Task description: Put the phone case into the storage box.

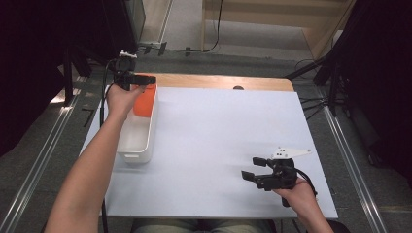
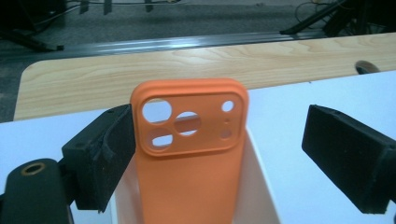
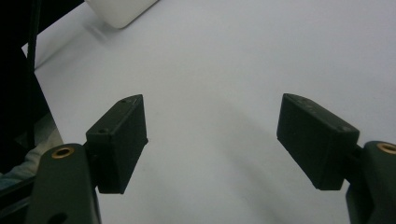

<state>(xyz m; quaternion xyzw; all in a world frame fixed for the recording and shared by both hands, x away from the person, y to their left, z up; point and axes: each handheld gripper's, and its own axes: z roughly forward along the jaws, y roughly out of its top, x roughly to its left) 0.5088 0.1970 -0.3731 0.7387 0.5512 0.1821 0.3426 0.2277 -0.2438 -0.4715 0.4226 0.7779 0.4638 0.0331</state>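
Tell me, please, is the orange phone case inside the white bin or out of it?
Inside: the orange phone case stands propped in the white bin, top above the rim.

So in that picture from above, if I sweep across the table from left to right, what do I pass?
Left hand-held gripper over the orange phone case, which stands in the far end of the white bin → bare white table top → right hand-held gripper with its grey three-cornered plate.

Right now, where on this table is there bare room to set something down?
The white table sheet is bare between the white plastic bin and the right gripper, back to the wooden strip. It is crowded at the bin's far end: orange phone case, left gripper.
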